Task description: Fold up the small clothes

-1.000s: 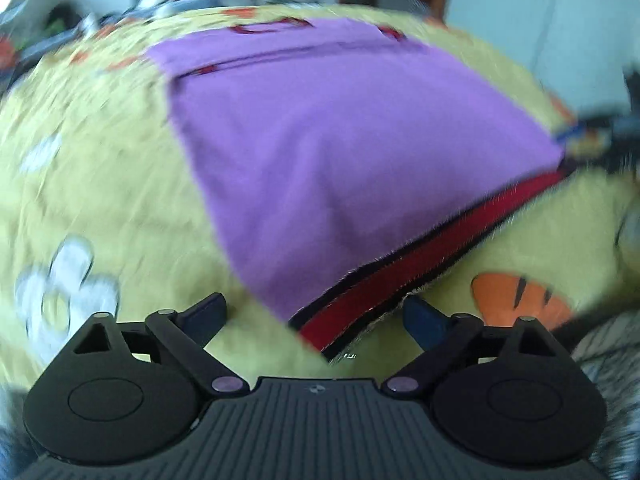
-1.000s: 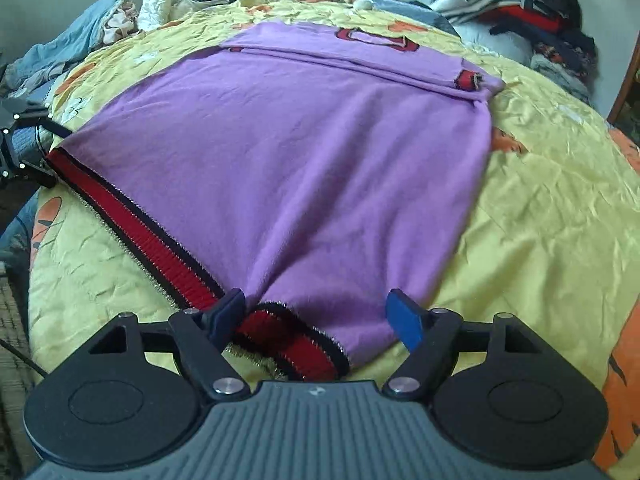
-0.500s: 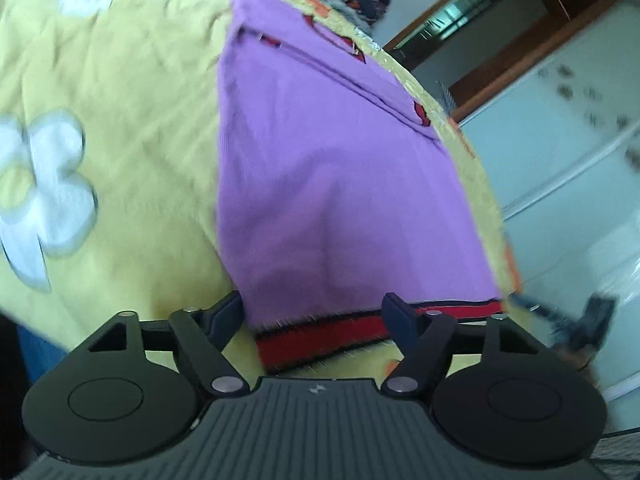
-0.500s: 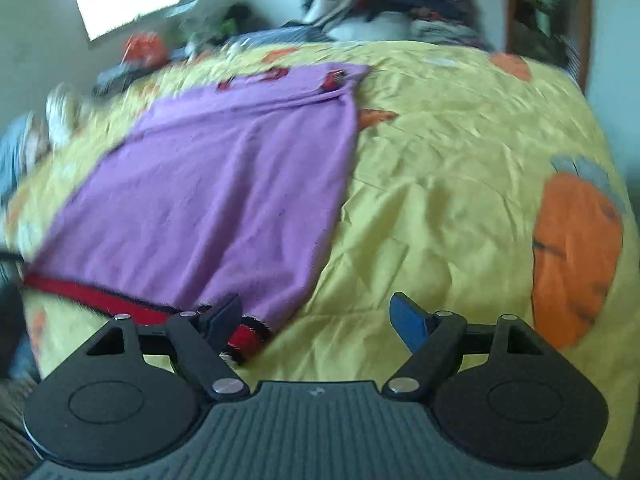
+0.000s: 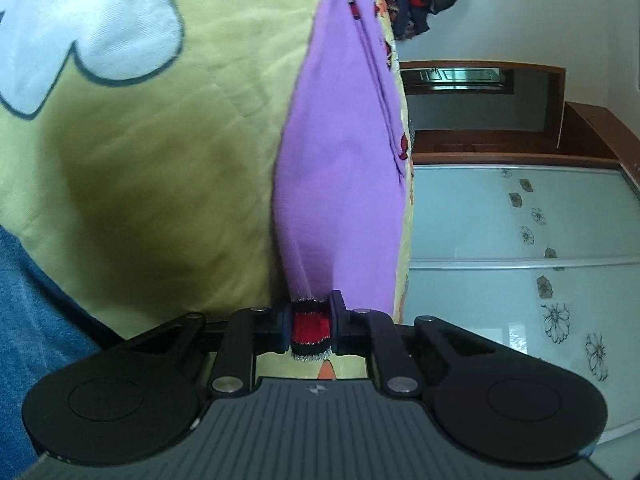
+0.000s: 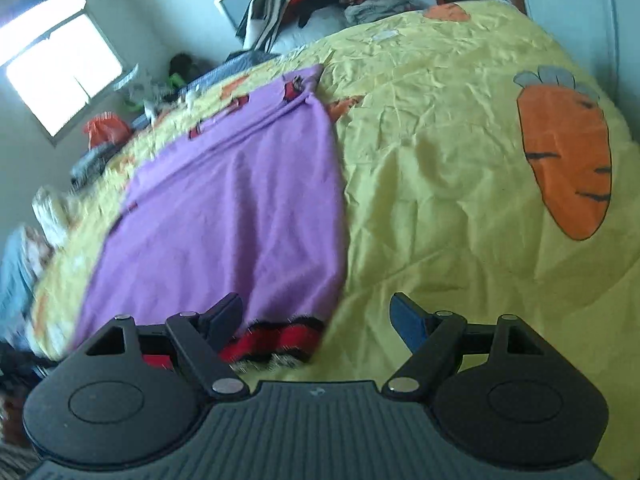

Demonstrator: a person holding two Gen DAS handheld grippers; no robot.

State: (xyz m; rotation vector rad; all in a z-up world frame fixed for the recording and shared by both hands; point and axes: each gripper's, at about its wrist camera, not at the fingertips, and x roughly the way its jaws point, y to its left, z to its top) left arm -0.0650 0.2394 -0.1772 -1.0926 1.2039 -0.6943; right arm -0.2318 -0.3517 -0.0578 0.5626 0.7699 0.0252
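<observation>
Left wrist view: the left gripper point(image 5: 310, 326) is clamping the red-and-black hem band point(image 5: 309, 326) of the purple sweater point(image 5: 340, 184) between nearly closed jaws; the sweater is running straight ahead from the jaws, its long axis lying along the gripper's forward line toward the far edge of the bed, where the red-trimmed neckline end is sitting; the yellow bedspread point(image 5: 168, 168) with a white flower print is filling the left of this view; a wardrobe with sliding panels point(image 5: 520, 216) is standing at the right. Right wrist view: the right gripper point(image 6: 318, 314) is hovering with jaws spread wide and gripping nothing; the other hem corner point(image 6: 280, 338) is lying between the two fingers, closer to the left one, at the near edge of the bed; the sweater is stretching away up-left toward the far edge; a carrot print point(image 6: 568, 164) is showing on the bedspread at right. Judgement: the right gripper is needing to close on its hem corner; then both hands could be carrying the hem along the long axis toward the neckline.
</observation>
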